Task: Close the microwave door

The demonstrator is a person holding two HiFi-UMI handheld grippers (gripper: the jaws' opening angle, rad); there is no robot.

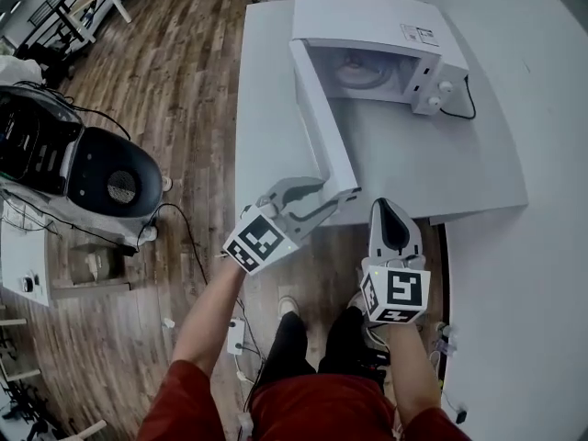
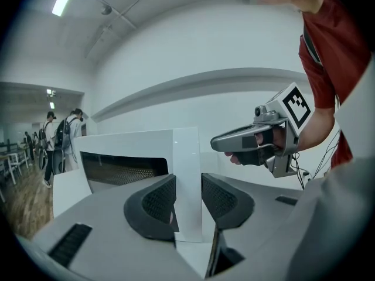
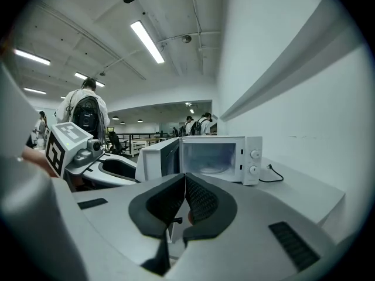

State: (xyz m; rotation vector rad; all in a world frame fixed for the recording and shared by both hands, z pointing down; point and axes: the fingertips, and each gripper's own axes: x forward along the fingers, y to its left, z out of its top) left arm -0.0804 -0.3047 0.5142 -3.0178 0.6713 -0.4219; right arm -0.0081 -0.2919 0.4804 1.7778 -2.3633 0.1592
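A white microwave (image 1: 386,58) stands at the back of the white table (image 1: 459,163), and its door (image 1: 322,122) hangs open towards me. My left gripper (image 1: 326,196) has the door's free edge (image 2: 187,157) between its jaws, both pads against it. Right of it, over the table's front edge, my right gripper (image 1: 390,208) is shut and holds nothing. In the right gripper view the open microwave (image 3: 220,157) lies straight ahead beyond the shut right gripper (image 3: 185,201), with the left gripper (image 3: 111,167) at the door (image 3: 153,160).
A black power cord (image 1: 464,108) runs from the microwave's right side. A black round-seated chair (image 1: 110,177) and loose cables sit on the wooden floor to the left. A white wall is at the right. People with backpacks (image 3: 88,113) stand far off.
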